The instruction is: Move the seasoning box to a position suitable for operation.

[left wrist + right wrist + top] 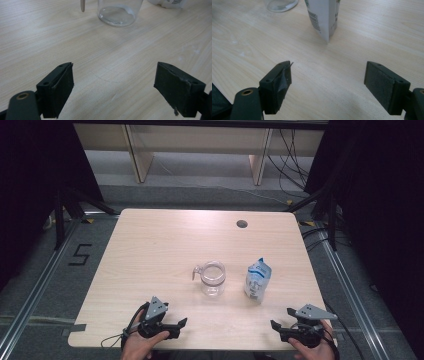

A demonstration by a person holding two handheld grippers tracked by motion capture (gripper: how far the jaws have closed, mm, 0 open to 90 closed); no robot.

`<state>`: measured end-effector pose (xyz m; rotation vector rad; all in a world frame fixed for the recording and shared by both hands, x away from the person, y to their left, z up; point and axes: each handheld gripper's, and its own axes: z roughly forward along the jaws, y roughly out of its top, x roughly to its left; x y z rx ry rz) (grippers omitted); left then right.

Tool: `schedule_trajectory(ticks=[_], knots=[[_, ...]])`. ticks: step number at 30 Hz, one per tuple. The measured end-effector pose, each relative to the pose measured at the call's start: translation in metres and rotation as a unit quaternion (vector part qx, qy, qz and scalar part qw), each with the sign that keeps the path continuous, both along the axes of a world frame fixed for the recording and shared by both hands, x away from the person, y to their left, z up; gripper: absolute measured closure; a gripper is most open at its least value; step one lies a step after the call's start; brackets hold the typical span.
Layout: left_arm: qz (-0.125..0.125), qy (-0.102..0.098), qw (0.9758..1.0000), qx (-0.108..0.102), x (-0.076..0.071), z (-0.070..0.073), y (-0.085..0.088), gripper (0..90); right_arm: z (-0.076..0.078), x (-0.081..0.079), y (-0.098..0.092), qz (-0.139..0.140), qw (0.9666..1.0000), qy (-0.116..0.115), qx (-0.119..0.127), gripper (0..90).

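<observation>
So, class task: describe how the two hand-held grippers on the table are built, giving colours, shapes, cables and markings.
The left gripper and the right gripper are black, each topped by a grey three-cornered plate with small holes. Each has two blocky black jaws with flat dark pads and screw holes. A thin black cable loops from the left one. One right pad has a frayed, peeling edge. No sleeves are visible.

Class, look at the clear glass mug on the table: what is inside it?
The glass mug looks empty: its clear wall and base show the wooden table through them. The left gripper view cuts off its upper part.
</observation>
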<state>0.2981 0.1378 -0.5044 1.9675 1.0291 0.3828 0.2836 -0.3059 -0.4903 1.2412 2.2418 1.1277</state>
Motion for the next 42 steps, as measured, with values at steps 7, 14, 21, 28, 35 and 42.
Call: schedule_trajectory(ticks=[7,14,21,28,35,42], knots=[[0.009,-0.011,0.9998,0.01,0.006,0.001,0.0,15.7,0.0,0.0,0.0,0.001,1.0,-0.003,0.005,23.2],[0.02,-0.024,0.9995,0.0,0.02,0.001,-0.001,21.7,0.001,-0.001,-0.001,-0.001,0.9998,-0.012,0.018,23.5],[0.013,-0.038,0.9992,0.002,0.032,0.006,-0.01,23.4,0.003,-0.002,0.0,0.003,0.9997,-0.014,0.018,23.7],[0.014,-0.062,0.998,-0.002,0.047,0.013,-0.012,26.2,0.003,-0.003,-0.001,0.001,0.9997,-0.019,0.018,23.7],[0.022,-0.075,0.9969,0.002,0.061,0.015,-0.014,33.2,0.002,-0.005,0.001,0.004,0.9995,-0.015,0.029,23.7],[0.025,-0.078,0.9964,0.018,0.073,0.013,-0.019,40.9,0.002,-0.004,0.003,0.006,0.9995,-0.016,0.027,23.8]])
